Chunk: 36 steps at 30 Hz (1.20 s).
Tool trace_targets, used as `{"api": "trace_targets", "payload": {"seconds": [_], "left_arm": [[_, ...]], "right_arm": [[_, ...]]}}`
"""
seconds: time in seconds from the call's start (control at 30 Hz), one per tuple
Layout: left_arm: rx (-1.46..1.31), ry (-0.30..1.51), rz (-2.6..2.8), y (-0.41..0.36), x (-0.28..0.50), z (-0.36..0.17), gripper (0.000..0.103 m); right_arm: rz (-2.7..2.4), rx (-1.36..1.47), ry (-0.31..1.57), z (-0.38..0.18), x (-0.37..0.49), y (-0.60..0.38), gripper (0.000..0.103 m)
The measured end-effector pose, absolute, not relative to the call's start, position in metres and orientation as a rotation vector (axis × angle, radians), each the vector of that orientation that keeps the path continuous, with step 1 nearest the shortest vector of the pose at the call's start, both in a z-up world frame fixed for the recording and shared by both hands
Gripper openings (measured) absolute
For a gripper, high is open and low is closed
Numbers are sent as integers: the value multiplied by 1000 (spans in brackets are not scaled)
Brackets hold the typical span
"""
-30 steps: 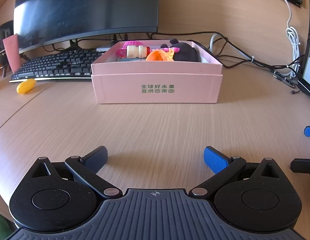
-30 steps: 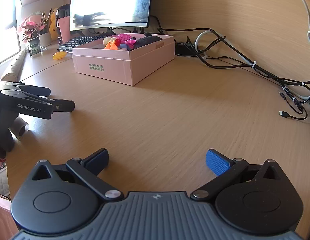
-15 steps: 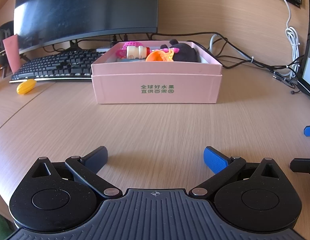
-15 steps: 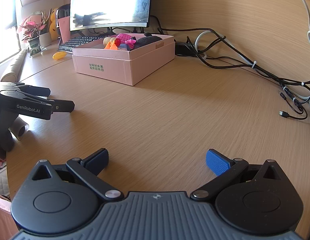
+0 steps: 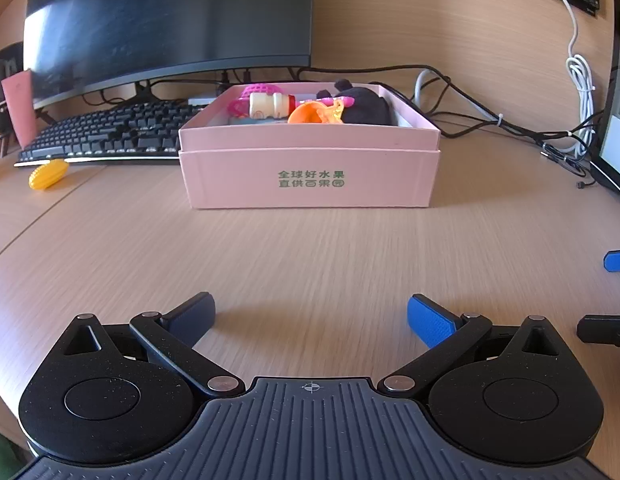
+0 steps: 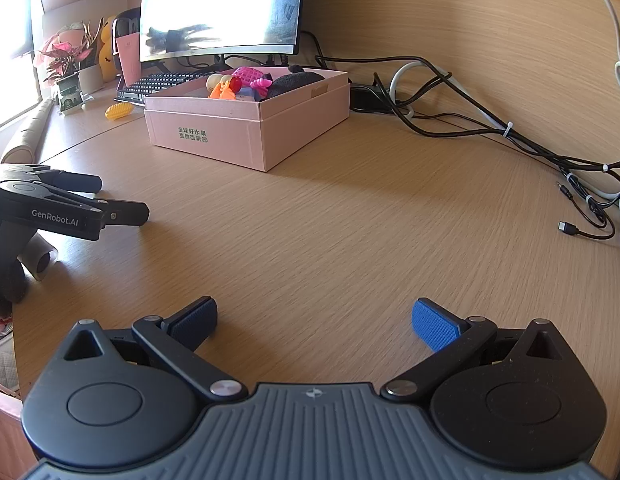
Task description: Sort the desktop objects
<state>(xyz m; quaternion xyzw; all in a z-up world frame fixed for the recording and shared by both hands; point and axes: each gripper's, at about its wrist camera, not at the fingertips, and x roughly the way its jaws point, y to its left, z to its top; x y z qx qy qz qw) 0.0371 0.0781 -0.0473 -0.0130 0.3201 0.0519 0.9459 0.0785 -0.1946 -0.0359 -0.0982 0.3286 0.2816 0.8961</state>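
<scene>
A pink box [image 5: 310,176] stands on the wooden desk, also in the right wrist view [image 6: 214,136]. It holds a small pale bottle [image 5: 270,106], an orange toy [image 5: 313,114], a pink mesh toy [image 5: 258,90] and a black plush [image 5: 365,106]. A yellow ridged toy [image 5: 48,174] lies on the desk left of the box, in front of the keyboard; it also shows in the right wrist view [image 6: 118,111]. My left gripper [image 5: 310,316] is open and empty, well short of the box. My right gripper [image 6: 315,320] is open and empty over bare desk.
A monitor [image 5: 170,20] and a black keyboard [image 5: 106,136] stand behind the box. Cables [image 6: 469,120] run along the back right. A potted plant [image 6: 66,68] and a rolled mat [image 6: 28,136] sit at the far left.
</scene>
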Motion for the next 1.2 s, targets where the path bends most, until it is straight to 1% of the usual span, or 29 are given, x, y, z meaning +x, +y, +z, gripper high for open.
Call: {"api": "trace_targets", "payload": {"seconds": [1.2], "left_arm": [[-15,666,91,77,36,-47,103]], "right_arm": [[584,-204,681,-36,79,-195,103]]}}
